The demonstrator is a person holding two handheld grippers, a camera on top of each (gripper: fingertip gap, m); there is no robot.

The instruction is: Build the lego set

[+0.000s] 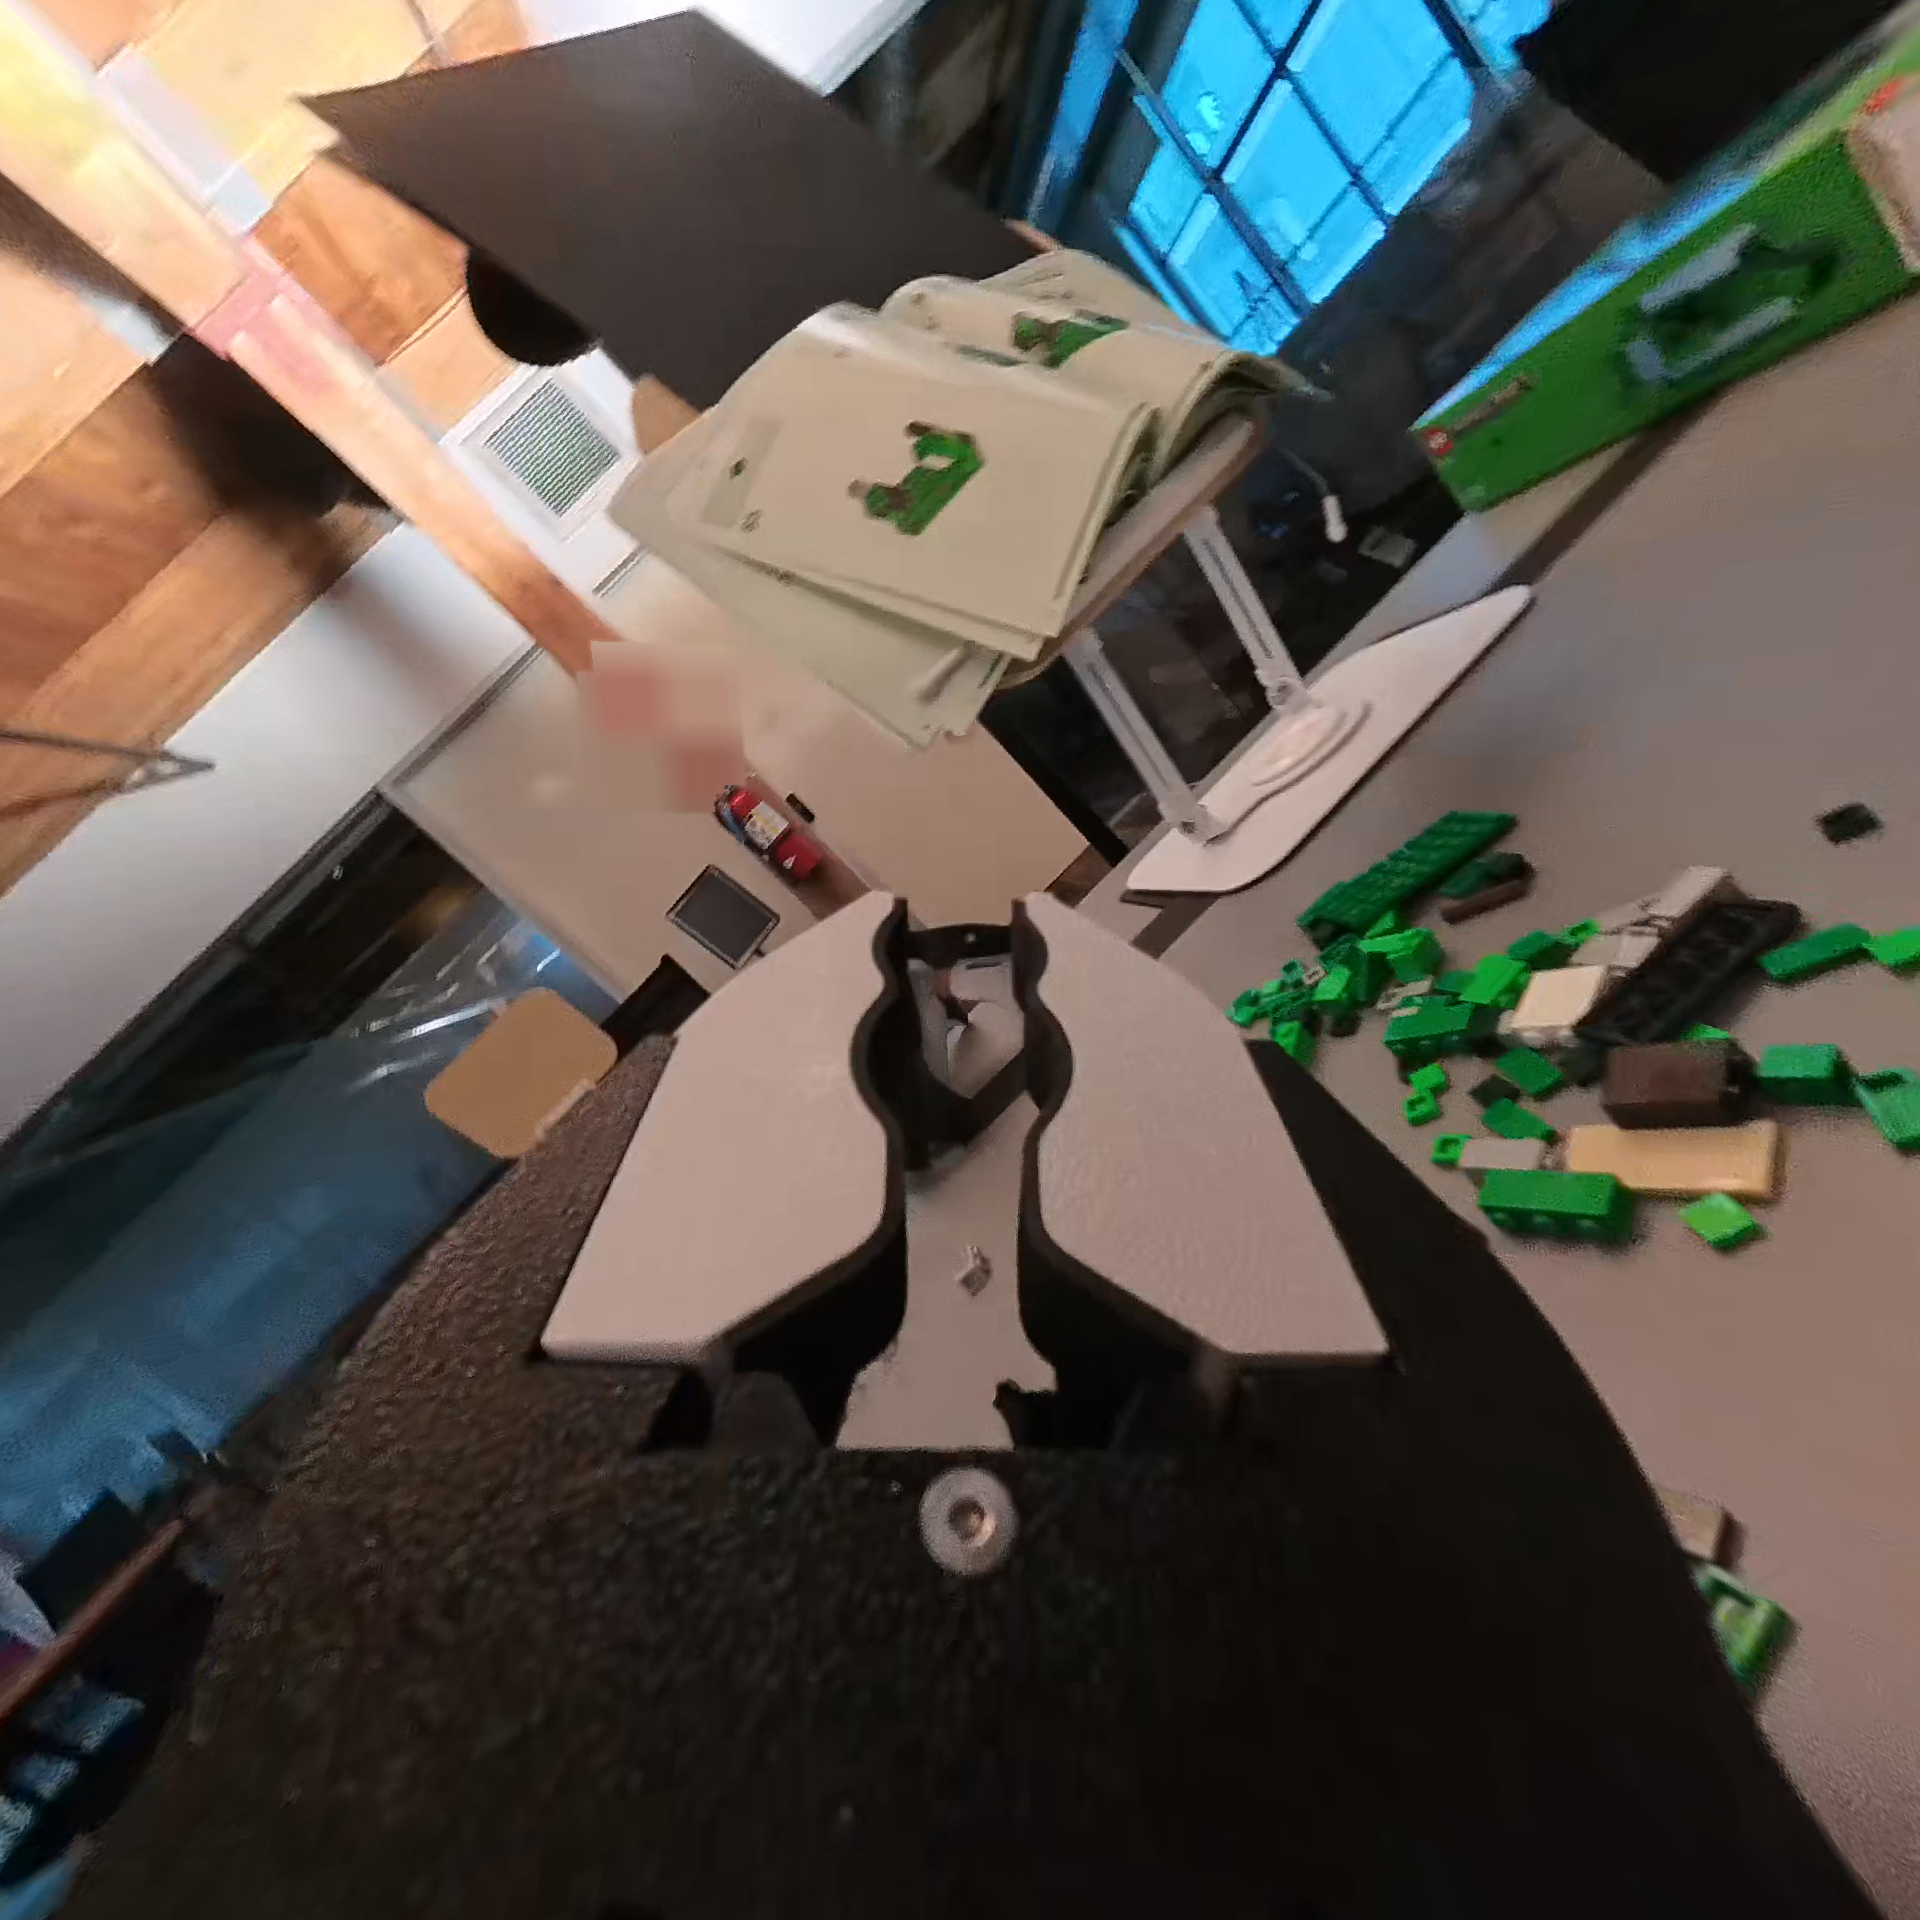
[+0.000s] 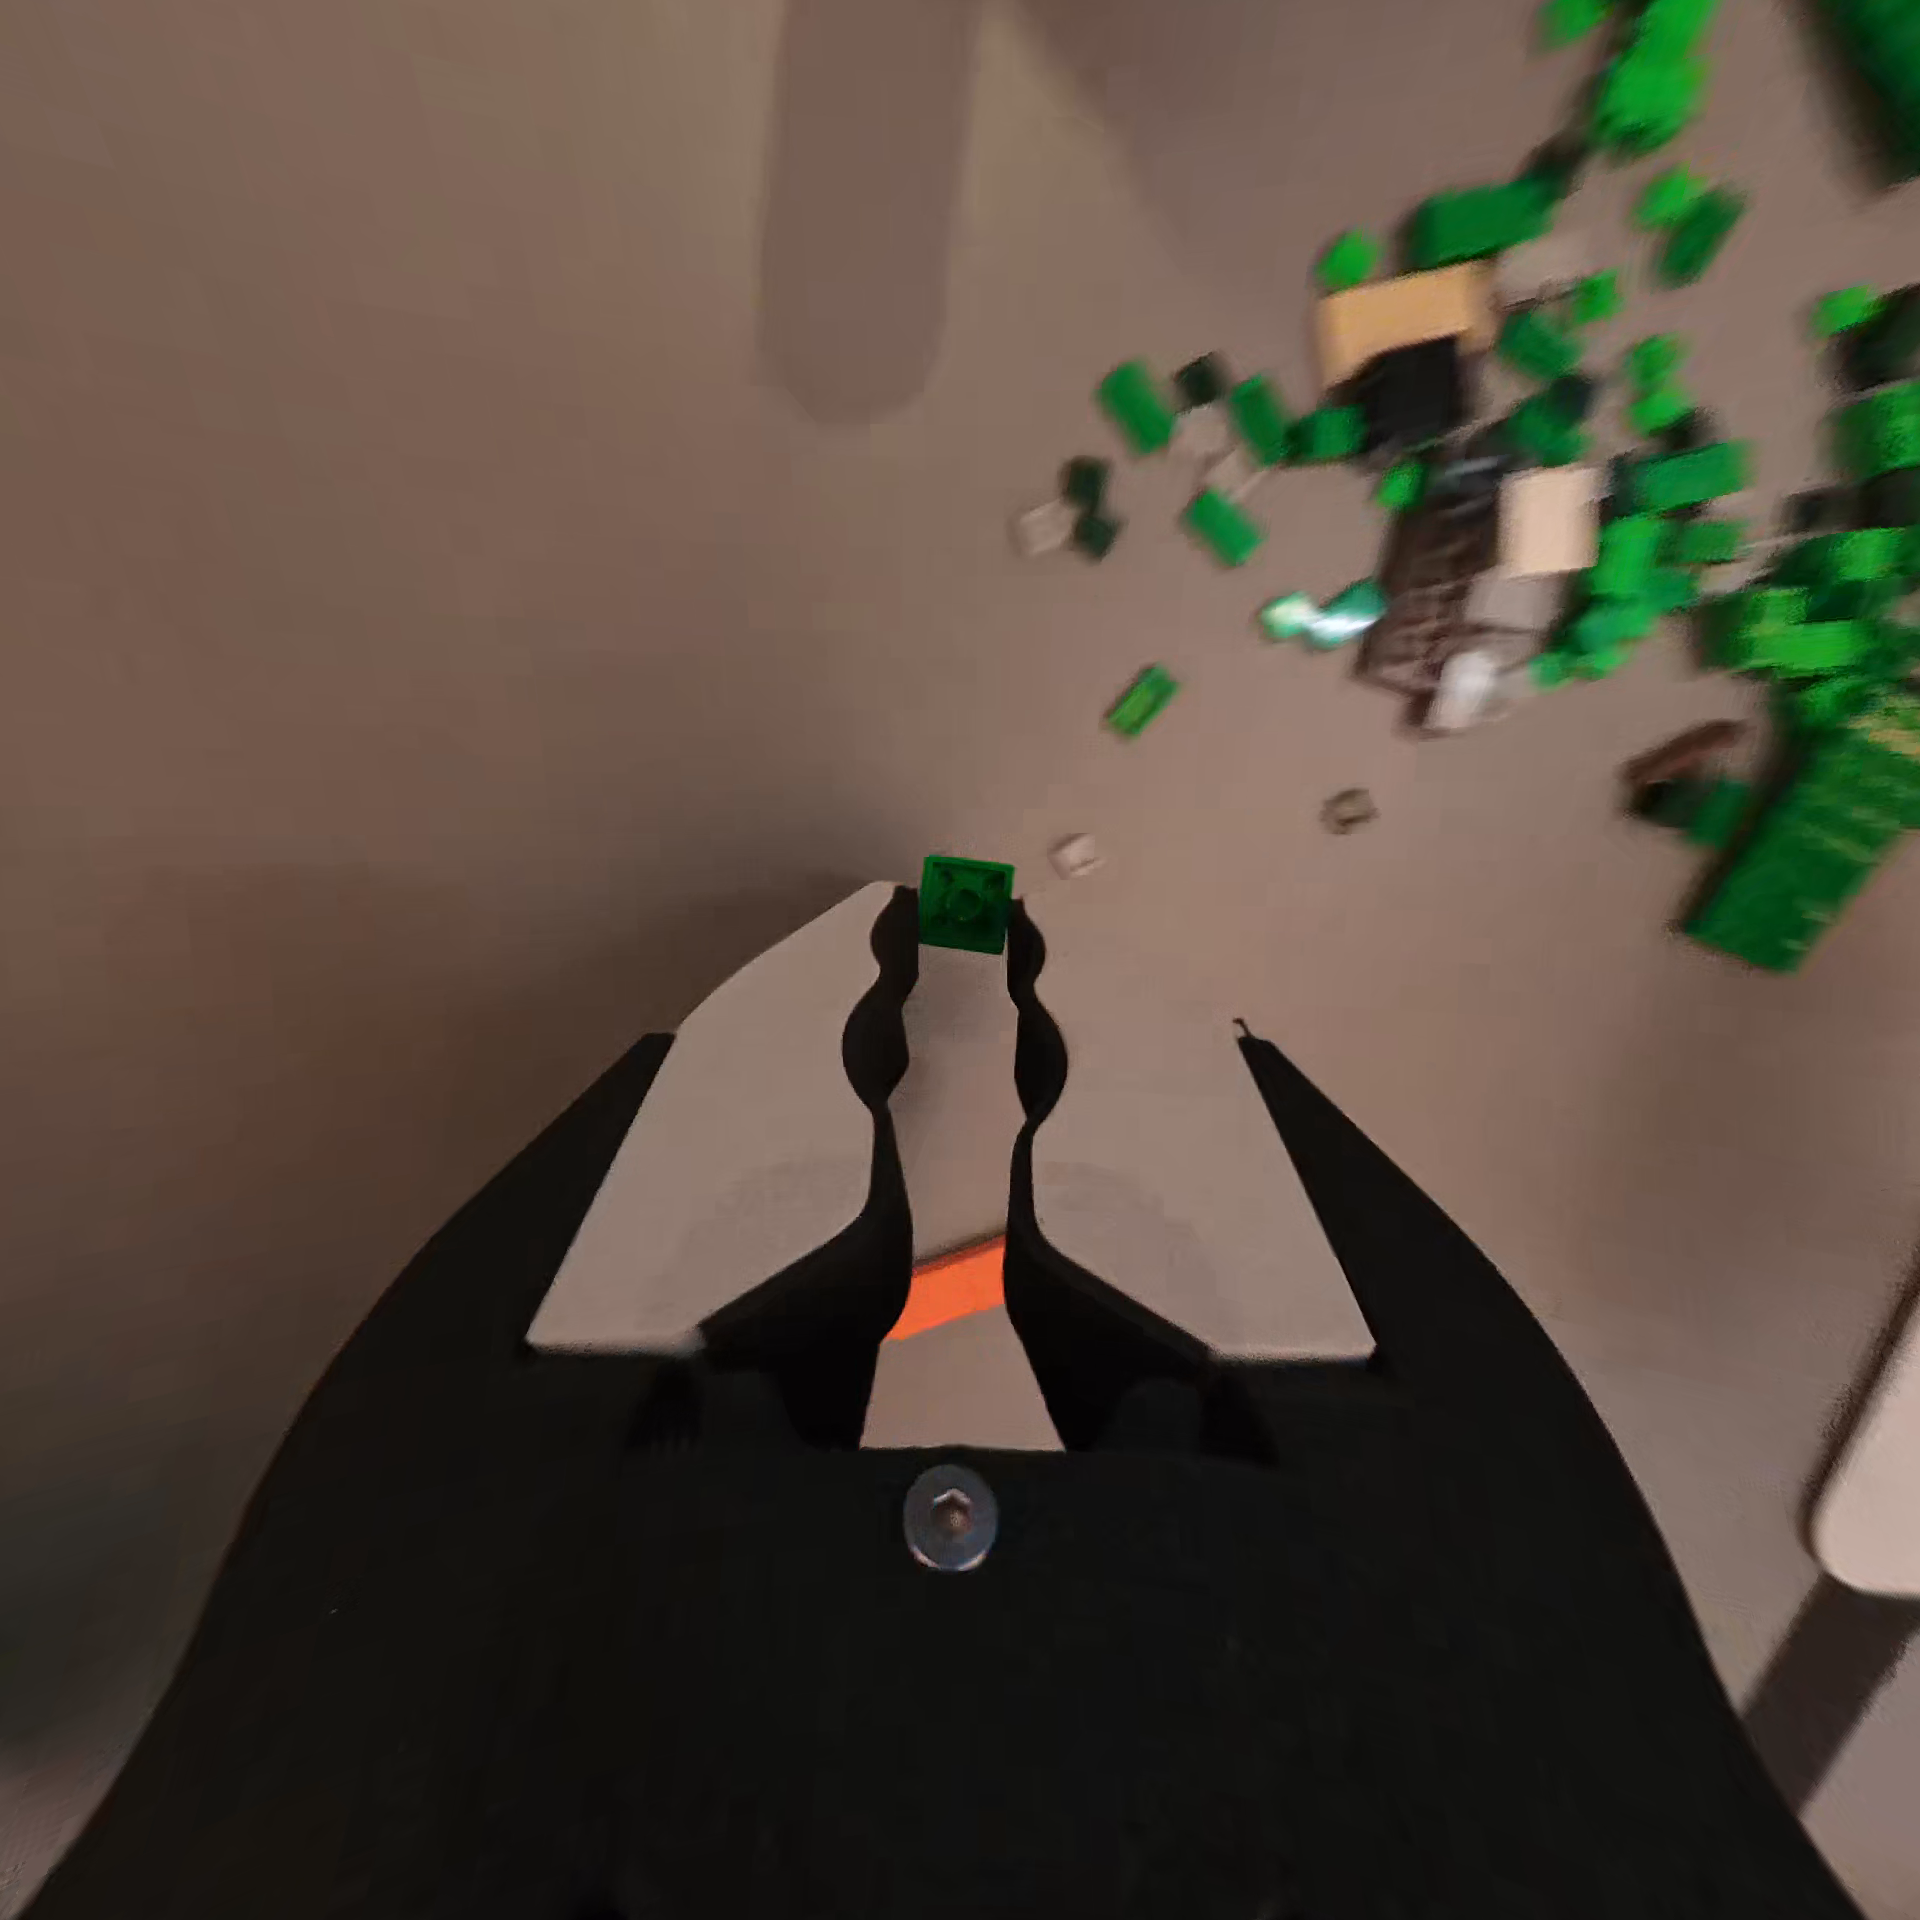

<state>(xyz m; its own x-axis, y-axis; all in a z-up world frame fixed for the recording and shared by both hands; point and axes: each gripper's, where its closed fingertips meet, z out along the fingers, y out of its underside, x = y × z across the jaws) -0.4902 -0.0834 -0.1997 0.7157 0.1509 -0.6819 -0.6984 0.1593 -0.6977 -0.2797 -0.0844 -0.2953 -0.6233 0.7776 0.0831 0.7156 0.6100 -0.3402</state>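
In the left wrist view my left gripper [image 1: 961, 920] is raised off the grey table [image 1: 1662, 707], jaws nearly closed on a thin black frame-like piece [image 1: 982, 1107] between the pads. In the right wrist view my right gripper [image 2: 958, 914] is shut on a small green square plate [image 2: 964, 902] held at the fingertips above the table [image 2: 416, 623]. A loose pile of green, tan, white, black and brown Lego pieces [image 1: 1558, 1039] lies on the table right of the left gripper. It shows blurred at the upper right of the right wrist view [image 2: 1558, 468].
An open instruction booklet [image 1: 935, 468] rests on a white stand [image 1: 1330, 727] behind the pile. A green set box [image 1: 1714, 312] stands at the far right. Small grey bits [image 2: 1075, 854] lie near the right gripper. An orange strip [image 2: 956, 1288] shows below it.
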